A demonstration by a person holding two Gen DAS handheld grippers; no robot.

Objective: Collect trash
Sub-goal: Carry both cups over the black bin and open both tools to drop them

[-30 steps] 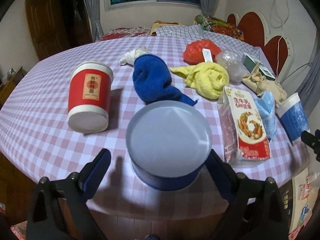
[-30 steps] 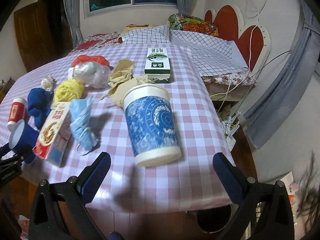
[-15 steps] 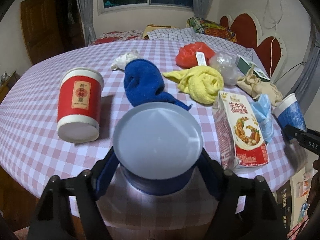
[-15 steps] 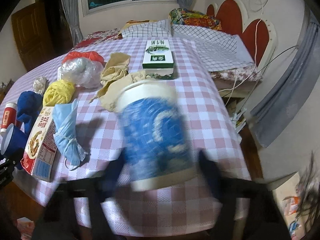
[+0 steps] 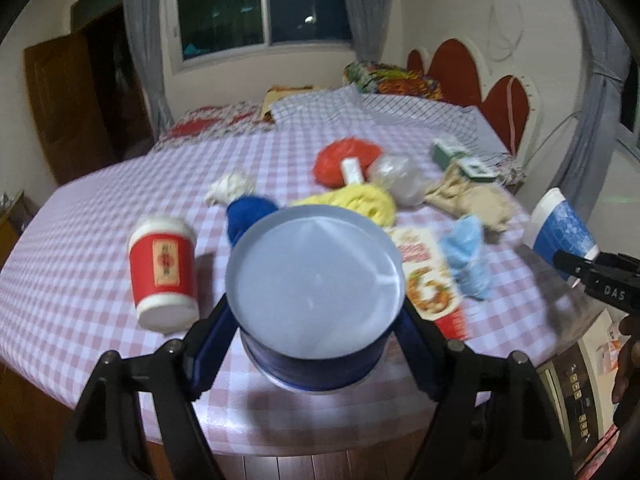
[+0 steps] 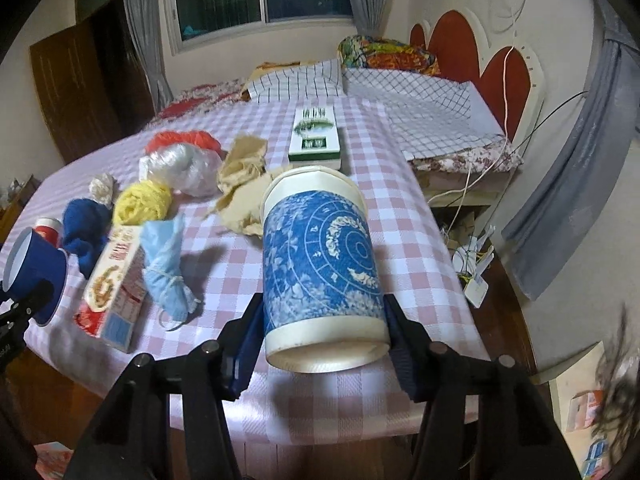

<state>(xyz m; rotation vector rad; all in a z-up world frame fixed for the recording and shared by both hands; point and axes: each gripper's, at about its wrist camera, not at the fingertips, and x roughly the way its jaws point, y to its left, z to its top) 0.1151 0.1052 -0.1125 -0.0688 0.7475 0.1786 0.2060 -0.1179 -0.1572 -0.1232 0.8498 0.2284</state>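
A dark blue paper cup (image 5: 316,284), its pale base turned toward me, sits between the pads of my left gripper (image 5: 316,312), which is shut on it just above the checked tablecloth (image 5: 80,240). The same cup (image 6: 34,270) shows at the far left of the right wrist view. A blue patterned cup (image 6: 320,256) with a white rim is tipped toward the camera inside my right gripper (image 6: 322,312). Those jaws are closing, and both pads press its sides. That cup (image 5: 562,232) also appears at the right edge of the left wrist view.
On the table lie a red paper cup (image 5: 164,268), a milk carton (image 6: 114,292), a tied light blue bag (image 6: 166,264), yellow (image 6: 142,202), blue (image 6: 86,220) and tan (image 6: 244,184) cloths, a clear bag (image 6: 184,164) and a green-white box (image 6: 316,136). A bed stands behind.
Both grippers went from wide open to closed on their cups. The dark blue cup rose off the table. The patterned cup tipped toward the camera.
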